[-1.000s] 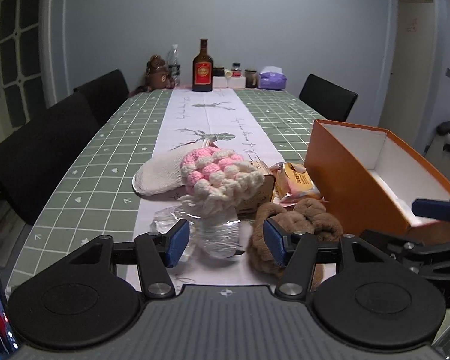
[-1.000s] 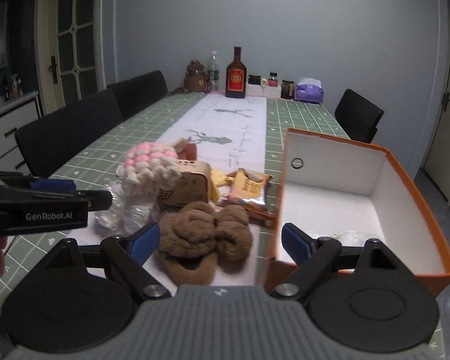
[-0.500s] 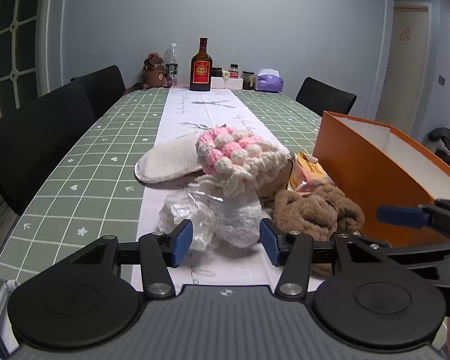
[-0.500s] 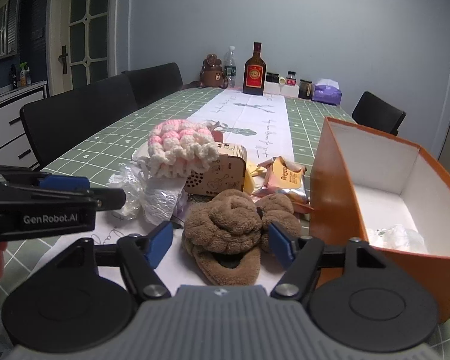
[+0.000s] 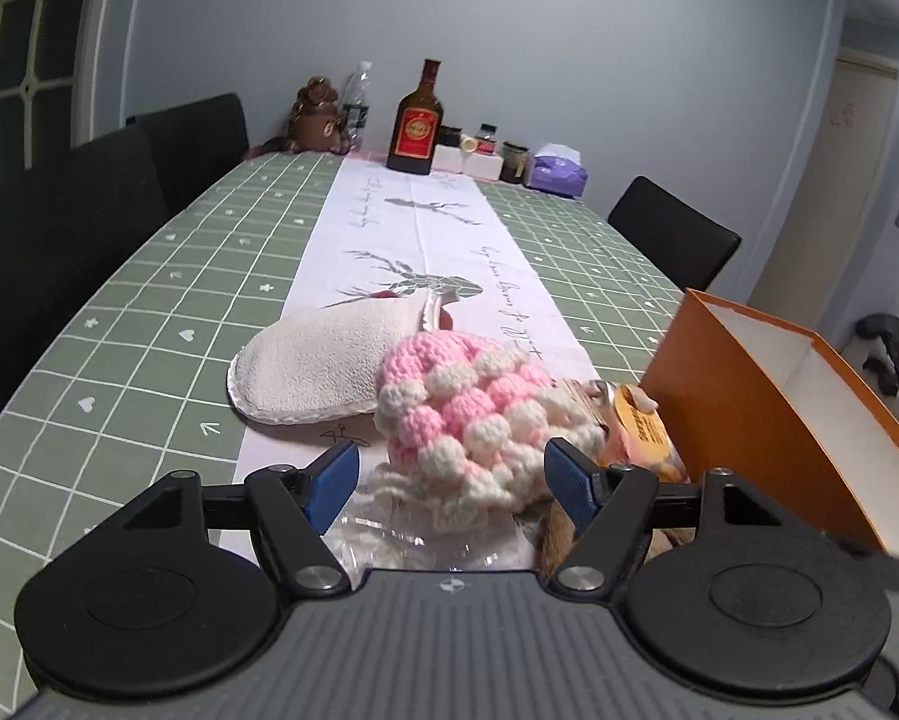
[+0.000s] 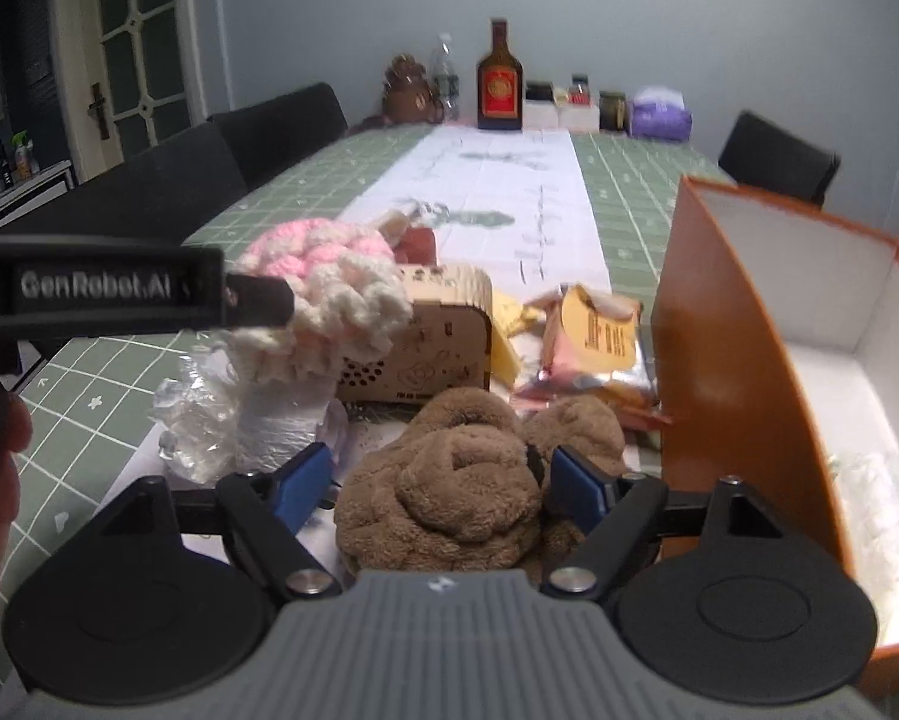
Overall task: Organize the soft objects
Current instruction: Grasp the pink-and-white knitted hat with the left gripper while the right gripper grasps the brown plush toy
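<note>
Left wrist view: my left gripper (image 5: 449, 477) has just been opening its jaws, now wide, straddling the pink-and-white crochet hat (image 5: 479, 414), pads not pressing it. Crinkled clear plastic (image 5: 413, 543) lies under the jaws.

Right gripper (image 6: 434, 483) jaws have also just widened, either side of the brown plush slippers (image 6: 449, 492); fuzzy rolled pile, no grip.

Outward: cream terry mitt (image 5: 323, 366), flat oval; perforated wooden box (image 6: 425, 339); glossy snack packet (image 6: 599, 336); orange carton (image 6: 725, 360), white inside, just right of the slippers.

Green grid tablecloth (image 5: 149, 324) with white runner (image 5: 413, 240), black chairs (image 5: 674, 234), brown bottle (image 5: 416, 126) at far end, grey wall.
</note>
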### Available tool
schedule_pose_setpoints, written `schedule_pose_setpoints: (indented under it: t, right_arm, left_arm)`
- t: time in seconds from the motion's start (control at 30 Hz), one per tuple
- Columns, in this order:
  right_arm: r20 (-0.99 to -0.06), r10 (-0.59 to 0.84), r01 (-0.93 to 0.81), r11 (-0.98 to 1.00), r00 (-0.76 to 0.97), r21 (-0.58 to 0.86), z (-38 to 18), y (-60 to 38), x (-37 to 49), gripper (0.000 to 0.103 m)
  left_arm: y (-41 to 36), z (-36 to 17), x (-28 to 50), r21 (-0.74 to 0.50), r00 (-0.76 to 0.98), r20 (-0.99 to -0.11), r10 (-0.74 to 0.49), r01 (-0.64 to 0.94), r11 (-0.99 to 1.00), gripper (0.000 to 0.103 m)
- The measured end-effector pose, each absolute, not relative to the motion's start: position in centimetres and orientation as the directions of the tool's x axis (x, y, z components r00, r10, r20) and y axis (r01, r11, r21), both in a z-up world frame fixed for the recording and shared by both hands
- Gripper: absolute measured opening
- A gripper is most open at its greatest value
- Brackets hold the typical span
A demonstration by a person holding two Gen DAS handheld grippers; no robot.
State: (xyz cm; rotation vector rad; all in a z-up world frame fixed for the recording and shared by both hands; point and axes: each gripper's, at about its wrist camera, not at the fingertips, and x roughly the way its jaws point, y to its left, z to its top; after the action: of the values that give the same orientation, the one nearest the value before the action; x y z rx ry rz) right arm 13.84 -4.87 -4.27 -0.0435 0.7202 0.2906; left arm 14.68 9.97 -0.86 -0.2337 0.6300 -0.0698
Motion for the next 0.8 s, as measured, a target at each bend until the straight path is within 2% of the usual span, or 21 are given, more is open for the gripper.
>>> schedule_pose_setpoints:
  t: [0.13, 0.3, 0.4, 0.43, 0.6, 0.67, 0.73, 0.8]
  right_arm:
    - [-0.666, 0.243, -0.272, 0.960, 0.705, 0.062, -4.5, -4.9, 14.8, 0.078]
    - [-0.680, 0.219, -0.302, 0.953, 0.699, -0.003, -5.1, -4.3, 14.8, 0.078]
    - [-0.679, 0.214, -0.311, 0.950, 0.703, -0.023, -5.3, -4.2, 14.6, 0.076]
    - [-0.678, 0.211, -0.314, 0.949, 0.704, -0.032, -5.4, -4.2, 14.5, 0.075]
    - [-0.667, 0.197, -0.332, 0.940, 0.718, -0.079, -5.4, -4.2, 13.9, 0.063]
    - [-0.666, 0.199, -0.338, 0.938, 0.719, -0.085, -5.2, -4.3, 13.6, 0.058]
    - [-0.665, 0.209, -0.355, 0.931, 0.717, -0.090, -5.0, -4.2, 13.3, 0.047]
    - [-0.673, 0.215, -0.366, 0.927, 0.707, -0.088, -4.9, -4.1, 13.1, 0.043]
  left_arm:
    - [10.4, -1.2, 16.7, -0.276, 0.785, -0.601, -0.150, -0.029, 0.961, 0.083]
    - [10.3, -1.8, 17.8, -0.302, 0.781, -0.603, -0.165, -0.031, 0.953, 0.086]
    - [10.3, -2.2, 18.0, -0.320, 0.773, -0.607, -0.184, -0.025, 0.947, 0.073]
    - [10.3, -2.3, 18.0, -0.329, 0.769, -0.609, -0.193, -0.024, 0.944, 0.064]
    - [9.6, -2.3, 17.6, -0.320, 0.776, -0.606, -0.173, -0.038, 0.947, 0.048]
    - [9.5, -2.1, 17.2, -0.322, 0.780, -0.602, -0.168, -0.045, 0.946, 0.036]
    - [9.4, -1.8, 16.8, -0.316, 0.784, -0.600, -0.161, -0.047, 0.948, 0.031]
    - [9.4, -1.5, 16.5, -0.308, 0.782, -0.602, -0.162, -0.039, 0.951, 0.029]
